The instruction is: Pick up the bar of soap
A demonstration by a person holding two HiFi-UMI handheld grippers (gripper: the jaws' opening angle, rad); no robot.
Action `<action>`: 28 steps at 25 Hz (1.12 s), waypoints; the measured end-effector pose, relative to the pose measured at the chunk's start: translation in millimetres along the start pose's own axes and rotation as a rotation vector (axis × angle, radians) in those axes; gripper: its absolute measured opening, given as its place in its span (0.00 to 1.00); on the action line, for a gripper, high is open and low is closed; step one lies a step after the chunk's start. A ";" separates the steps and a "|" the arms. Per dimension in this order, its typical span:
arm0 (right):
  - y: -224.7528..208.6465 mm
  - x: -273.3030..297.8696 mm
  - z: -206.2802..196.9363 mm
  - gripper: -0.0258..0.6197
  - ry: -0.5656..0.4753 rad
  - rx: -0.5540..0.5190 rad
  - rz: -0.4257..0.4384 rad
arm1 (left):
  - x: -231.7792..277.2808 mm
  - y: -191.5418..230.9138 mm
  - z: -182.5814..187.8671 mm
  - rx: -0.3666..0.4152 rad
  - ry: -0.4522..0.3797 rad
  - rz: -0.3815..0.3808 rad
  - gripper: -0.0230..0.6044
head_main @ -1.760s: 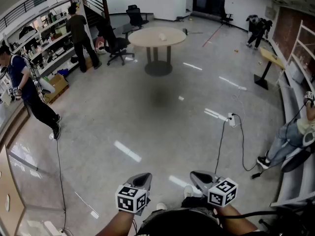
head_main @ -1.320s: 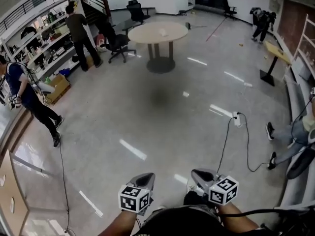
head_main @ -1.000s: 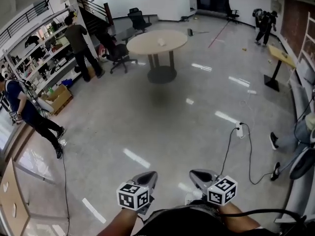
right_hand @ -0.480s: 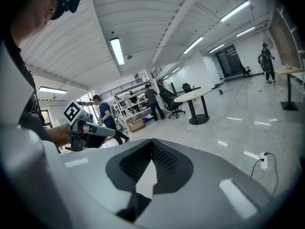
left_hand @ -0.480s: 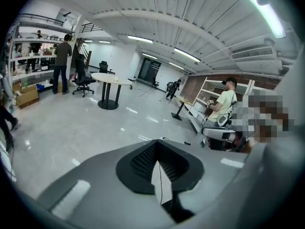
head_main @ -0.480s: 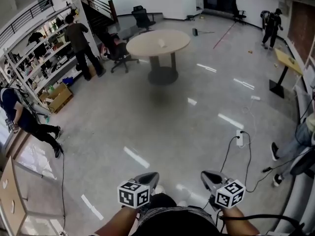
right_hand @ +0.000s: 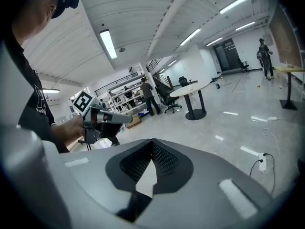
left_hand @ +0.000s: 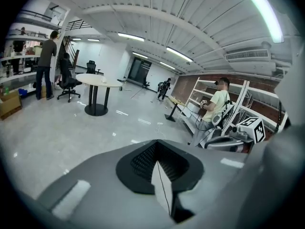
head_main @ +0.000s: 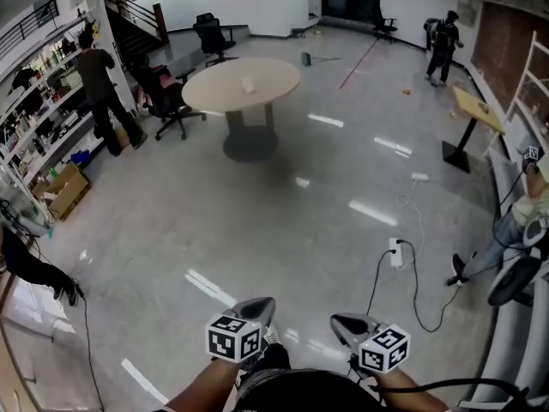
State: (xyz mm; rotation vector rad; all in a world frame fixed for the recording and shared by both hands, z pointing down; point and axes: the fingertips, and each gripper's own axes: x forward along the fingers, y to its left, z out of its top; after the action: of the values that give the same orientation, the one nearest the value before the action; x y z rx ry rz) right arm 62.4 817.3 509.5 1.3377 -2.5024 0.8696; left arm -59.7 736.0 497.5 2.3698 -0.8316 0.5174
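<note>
No bar of soap can be made out in any view. A small pale thing (head_main: 249, 84) lies on the round beige table (head_main: 214, 94) far across the room, too small to identify. In the head view both grippers are held low at the bottom edge, far from the table: the left gripper (head_main: 256, 308) and the right gripper (head_main: 346, 323), side by side. In the left gripper view the left gripper (left_hand: 160, 175) has its jaws pressed together with nothing between them. The right gripper (right_hand: 146, 171) is likewise shut and empty in its own view.
A power strip (head_main: 395, 253) with black cables lies on the floor ahead to the right. Office chairs (head_main: 163, 101) stand by the round table. People stand at the shelves (head_main: 47, 67) on the left, one sits at far right (head_main: 515, 221), one stands far back (head_main: 443, 36).
The head view has swung, so the round table now sits further left and the power strip nearer. Both grippers stay low, shut and empty; the right one drew slightly inward.
</note>
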 end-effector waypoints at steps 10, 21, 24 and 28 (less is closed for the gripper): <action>-7.3 121.1 114.3 0.05 -0.023 -0.114 0.015 | 23.1 120.7 90.7 0.050 -0.024 0.031 0.05; -20.1 205.5 147.1 0.05 0.029 -0.108 0.035 | 31.1 200.0 111.5 -0.010 -0.028 0.054 0.05; -19.6 220.6 158.8 0.05 0.044 -0.116 0.064 | 33.8 211.0 112.5 -0.046 -0.012 0.073 0.05; -33.9 243.8 174.6 0.05 0.058 -0.120 0.100 | 41.0 221.2 126.1 -0.045 -0.011 0.096 0.05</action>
State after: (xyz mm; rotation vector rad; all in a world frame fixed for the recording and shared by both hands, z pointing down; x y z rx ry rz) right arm -31.8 532.1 480.7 1.1433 -2.5503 0.7521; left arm -155.0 496.6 507.5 2.3025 -0.9563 0.5194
